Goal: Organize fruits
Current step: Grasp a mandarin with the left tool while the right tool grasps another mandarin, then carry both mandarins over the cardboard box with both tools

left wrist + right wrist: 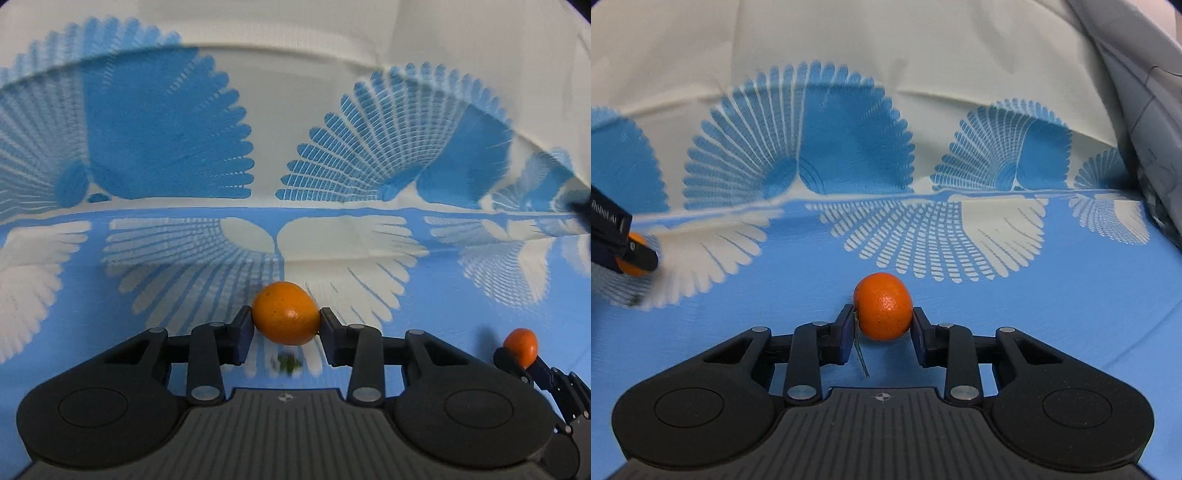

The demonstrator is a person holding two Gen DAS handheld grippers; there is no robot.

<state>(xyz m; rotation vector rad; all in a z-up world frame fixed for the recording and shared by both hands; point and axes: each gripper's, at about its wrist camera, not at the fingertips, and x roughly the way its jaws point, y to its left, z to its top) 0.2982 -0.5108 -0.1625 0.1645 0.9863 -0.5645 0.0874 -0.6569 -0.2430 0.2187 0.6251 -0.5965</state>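
Left wrist view: my left gripper [286,325] is drawn in tight on a smooth orange fruit [285,313] — both pads pressed to its sides, just above the blue-and-white patterned cloth [147,258]. My right gripper [881,319] is clamped the same way on a pebbly tangerine [883,306] — a thin stem [860,350] hangs beneath it, over plain blue cloth.
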